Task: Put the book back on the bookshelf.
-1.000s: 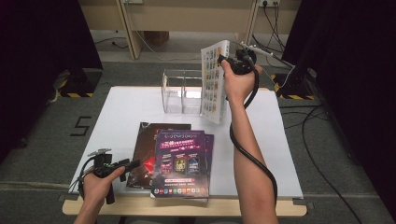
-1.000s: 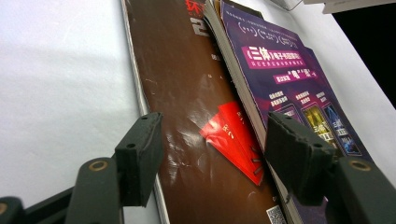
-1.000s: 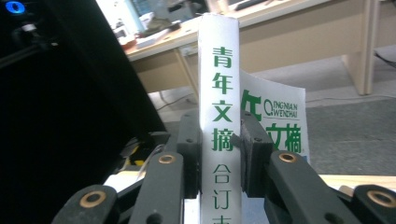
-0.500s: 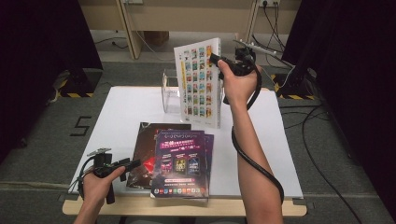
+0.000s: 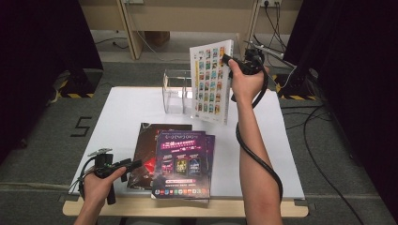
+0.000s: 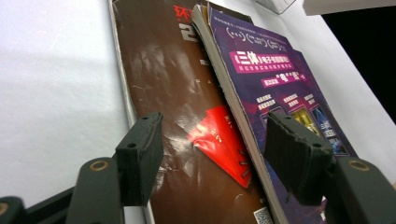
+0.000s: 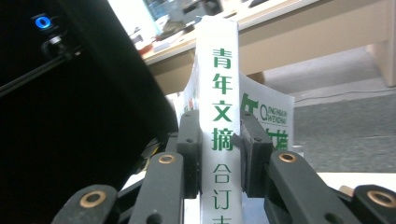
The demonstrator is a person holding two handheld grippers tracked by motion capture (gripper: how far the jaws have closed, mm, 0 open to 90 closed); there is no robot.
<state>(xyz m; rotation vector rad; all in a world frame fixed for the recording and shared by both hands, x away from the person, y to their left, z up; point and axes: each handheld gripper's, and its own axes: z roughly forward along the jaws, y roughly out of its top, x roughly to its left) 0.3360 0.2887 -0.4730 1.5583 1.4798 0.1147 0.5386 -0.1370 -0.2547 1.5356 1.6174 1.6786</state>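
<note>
My right gripper (image 5: 228,61) is shut on the spine of a thick white book (image 5: 211,82) and holds it upright in the air above the back of the table. Its cover of small coloured pictures faces the high view. In the right gripper view the pads (image 7: 189,149) press both sides of the book's spine (image 7: 219,79), which bears green characters. My left gripper (image 5: 133,164) stands open at the front left, low over a brown magazine (image 5: 148,145). In the left gripper view its open jaws frame the brown magazine (image 6: 173,93) and the edge of a purple magazine (image 6: 275,84).
A clear plastic holder (image 5: 176,91) stands at the back of the white table (image 5: 126,108), just left of the held book. The purple magazine (image 5: 183,159) lies on a stack at the front centre. Cables and dark curtains surround the table.
The right hand has swung the book a little leftward and turned it, so its cover now faces the camera more fully. The left gripper has stayed put.
</note>
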